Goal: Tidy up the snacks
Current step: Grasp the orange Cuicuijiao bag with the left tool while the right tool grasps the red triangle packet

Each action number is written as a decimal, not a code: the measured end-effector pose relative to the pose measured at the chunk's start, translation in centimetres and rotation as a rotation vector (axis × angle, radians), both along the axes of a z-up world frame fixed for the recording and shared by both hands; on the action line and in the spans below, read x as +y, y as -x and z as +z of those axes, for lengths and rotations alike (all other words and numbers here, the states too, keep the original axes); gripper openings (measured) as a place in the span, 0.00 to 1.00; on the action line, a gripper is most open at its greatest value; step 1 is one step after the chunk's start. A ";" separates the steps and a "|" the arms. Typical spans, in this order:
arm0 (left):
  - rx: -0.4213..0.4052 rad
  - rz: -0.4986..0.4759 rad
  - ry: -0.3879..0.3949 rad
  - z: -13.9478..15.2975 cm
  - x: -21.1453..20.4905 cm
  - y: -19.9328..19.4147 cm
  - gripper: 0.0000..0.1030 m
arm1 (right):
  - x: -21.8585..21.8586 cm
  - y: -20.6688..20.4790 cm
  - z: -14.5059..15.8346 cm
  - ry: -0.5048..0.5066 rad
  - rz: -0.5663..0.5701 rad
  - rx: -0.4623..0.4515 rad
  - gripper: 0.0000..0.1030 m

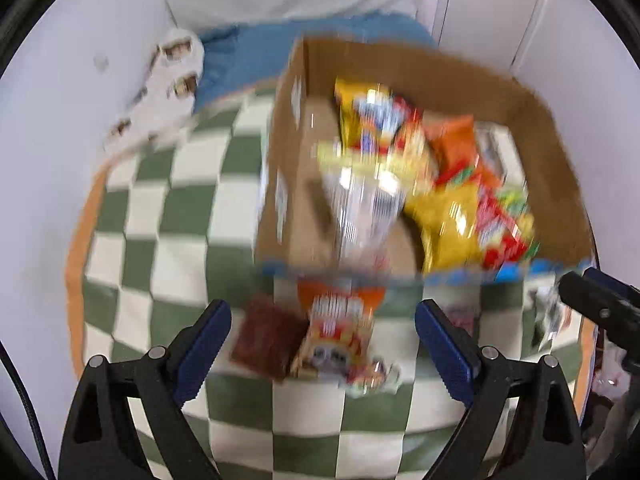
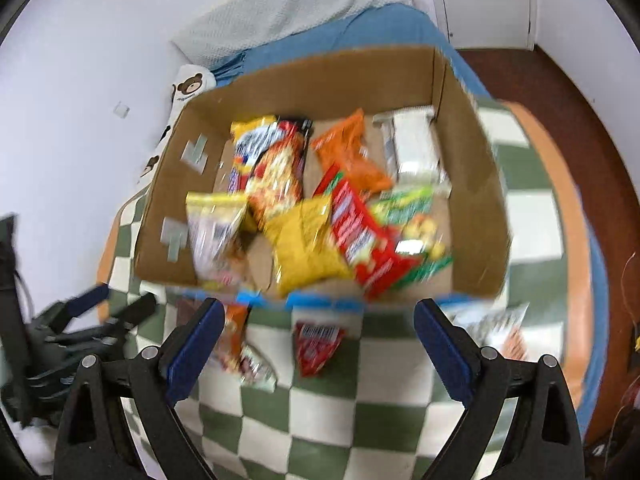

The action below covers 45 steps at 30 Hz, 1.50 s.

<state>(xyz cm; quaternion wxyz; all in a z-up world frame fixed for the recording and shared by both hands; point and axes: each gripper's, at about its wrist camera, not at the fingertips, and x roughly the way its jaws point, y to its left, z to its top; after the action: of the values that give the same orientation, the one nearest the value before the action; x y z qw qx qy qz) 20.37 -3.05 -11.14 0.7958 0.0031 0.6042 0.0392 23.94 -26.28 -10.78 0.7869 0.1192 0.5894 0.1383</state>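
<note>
A cardboard box (image 1: 288, 152) (image 2: 476, 184) stands on a green-and-white checkered mat and holds several snack packets. Loose on the mat before it lie a brown packet (image 1: 266, 336), an orange-and-red packet (image 1: 340, 332) (image 2: 240, 344), a red packet (image 2: 316, 344) and a pale packet (image 2: 492, 324). My left gripper (image 1: 323, 346) is open and empty, just above the brown and orange-and-red packets. My right gripper (image 2: 316, 344) is open and empty above the red packet. Both views are blurred by motion.
The checkered mat (image 1: 168, 216) (image 2: 400, 412) lies on a bed with a blue sheet (image 1: 248, 56) (image 2: 384, 28). A bear-print cushion (image 1: 168, 84) (image 2: 192, 84) lies at the back left beside a white wall. Dark floor (image 2: 560, 92) shows at the right.
</note>
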 end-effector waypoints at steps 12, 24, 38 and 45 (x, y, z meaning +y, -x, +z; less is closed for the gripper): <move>0.259 0.007 0.099 -10.6 0.1 -1.1 0.82 | 2.9 2.0 -8.6 -0.032 -0.017 0.144 0.69; 0.245 0.045 0.141 -12.3 -0.3 -0.7 0.48 | 4.7 2.5 -13.5 -0.003 -0.053 0.195 0.39; 0.303 0.081 0.107 -13.2 -0.5 10.0 0.48 | 5.2 10.4 -14.4 0.059 0.118 0.290 0.38; 0.333 0.074 0.097 -16.5 -1.7 11.0 0.49 | 5.8 11.2 -15.6 0.077 0.136 0.302 0.38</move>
<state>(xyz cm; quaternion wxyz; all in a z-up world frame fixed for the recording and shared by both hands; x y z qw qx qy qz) 9.36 -4.79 -27.62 0.6821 -0.0511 0.7284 0.0385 12.73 -20.47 -26.42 0.6823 0.0683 0.7125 0.1492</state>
